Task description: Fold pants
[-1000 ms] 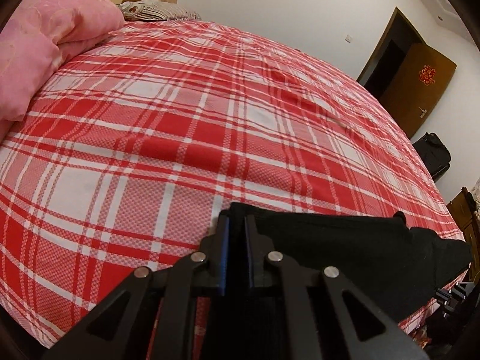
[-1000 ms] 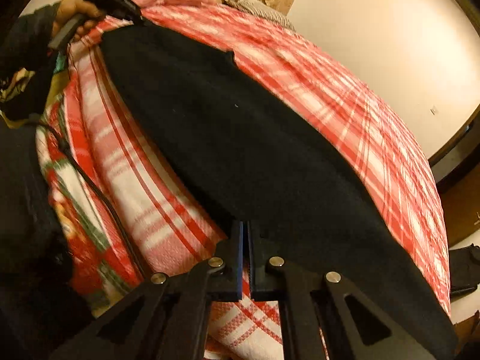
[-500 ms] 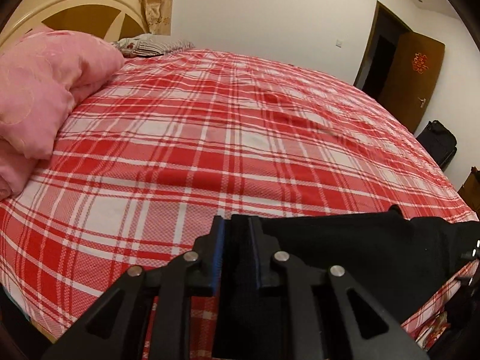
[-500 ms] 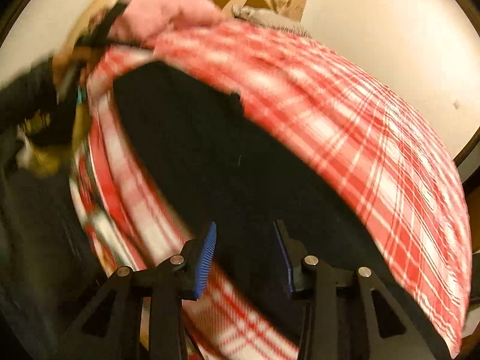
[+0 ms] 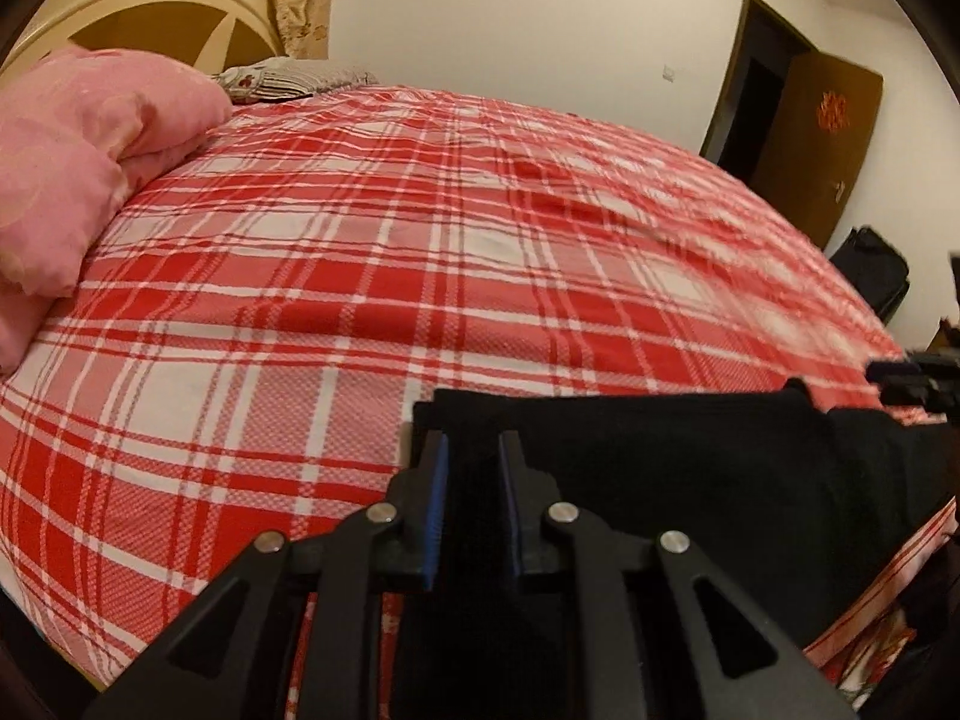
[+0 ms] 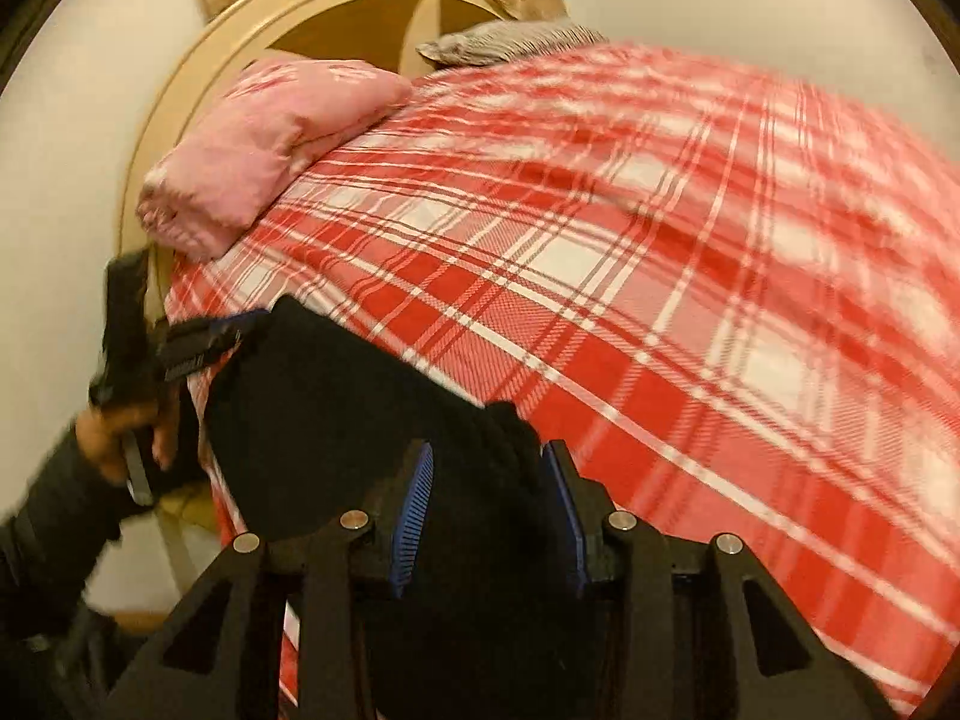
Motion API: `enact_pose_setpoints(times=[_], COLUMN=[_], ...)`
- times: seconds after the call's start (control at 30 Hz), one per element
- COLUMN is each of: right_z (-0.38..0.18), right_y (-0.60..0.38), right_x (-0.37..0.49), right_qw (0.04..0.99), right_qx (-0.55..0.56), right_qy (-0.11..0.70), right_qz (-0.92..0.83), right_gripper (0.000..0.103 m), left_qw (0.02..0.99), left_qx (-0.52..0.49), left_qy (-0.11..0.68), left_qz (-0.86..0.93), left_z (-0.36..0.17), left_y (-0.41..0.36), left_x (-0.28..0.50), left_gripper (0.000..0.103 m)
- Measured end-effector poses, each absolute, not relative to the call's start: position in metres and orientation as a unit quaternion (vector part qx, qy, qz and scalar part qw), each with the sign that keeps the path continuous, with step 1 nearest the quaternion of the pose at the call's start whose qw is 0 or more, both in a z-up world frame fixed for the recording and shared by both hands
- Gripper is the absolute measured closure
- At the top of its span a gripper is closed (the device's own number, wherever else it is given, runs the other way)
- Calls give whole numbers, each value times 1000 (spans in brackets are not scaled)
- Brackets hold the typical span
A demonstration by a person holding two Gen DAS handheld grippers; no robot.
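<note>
The black pants (image 5: pixel 690 468) lie along the near edge of the red plaid bed (image 5: pixel 420 252). My left gripper (image 5: pixel 471 450) is open, its jaws apart over one end of the pants. In the right wrist view the pants (image 6: pixel 336 408) bunch up under my right gripper (image 6: pixel 486 462), which is open wide with cloth between the jaws. The left gripper (image 6: pixel 204 342) shows there at the pants' far end, held by a hand. The right gripper (image 5: pixel 918 378) shows at the right edge of the left wrist view.
A pink quilt (image 5: pixel 78 156) and a striped pillow (image 5: pixel 288 75) lie at the headboard (image 6: pixel 336 18) end. A brown door (image 5: pixel 822 144) and a black bag (image 5: pixel 870 270) stand past the bed's far corner.
Both grippers have opened and let go of the pants. The right gripper has swung up and toward the left one, and the pants now lie shorter and bunched.
</note>
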State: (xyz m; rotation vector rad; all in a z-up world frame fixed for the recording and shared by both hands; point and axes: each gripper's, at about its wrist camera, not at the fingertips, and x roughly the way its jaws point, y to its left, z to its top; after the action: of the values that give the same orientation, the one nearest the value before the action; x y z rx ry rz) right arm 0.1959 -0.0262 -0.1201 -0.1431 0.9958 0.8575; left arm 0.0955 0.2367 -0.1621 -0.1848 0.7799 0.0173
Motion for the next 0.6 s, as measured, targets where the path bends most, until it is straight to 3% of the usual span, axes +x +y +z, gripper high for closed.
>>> enact_pose_setpoints(times=[0.13,0.17,0.2,0.23,0.47,0.6], right_z=[-145,-155,-162,-164,-130,-148], right_y=[-15,-12,-11,-9,-8,-2], right_x=[215,220,223,222,219,227], right_qw=[770,762,753,753,792,797], right_qx=[-24,-14,-10,-12,-30,-52], right_qy=[503,520,532,533,480,491], right_qz=[391,386,388,386,376,349], right_gripper=[67,84,94,97,99,99], left_qw=[924,925,925,925,929,930], left_qx=[-85,-86,-87,-86,-66,-68], left_qy=[372,371,370,370,365,360], left_qz=[9,9,8,8,9,14], left_z=[-164,-164,-164,-164,-160,-165], left_y=[238,238,238,238,232,233], left_x=[99,99,100,101,102,103], left_gripper=[84,84,84,84,82,81])
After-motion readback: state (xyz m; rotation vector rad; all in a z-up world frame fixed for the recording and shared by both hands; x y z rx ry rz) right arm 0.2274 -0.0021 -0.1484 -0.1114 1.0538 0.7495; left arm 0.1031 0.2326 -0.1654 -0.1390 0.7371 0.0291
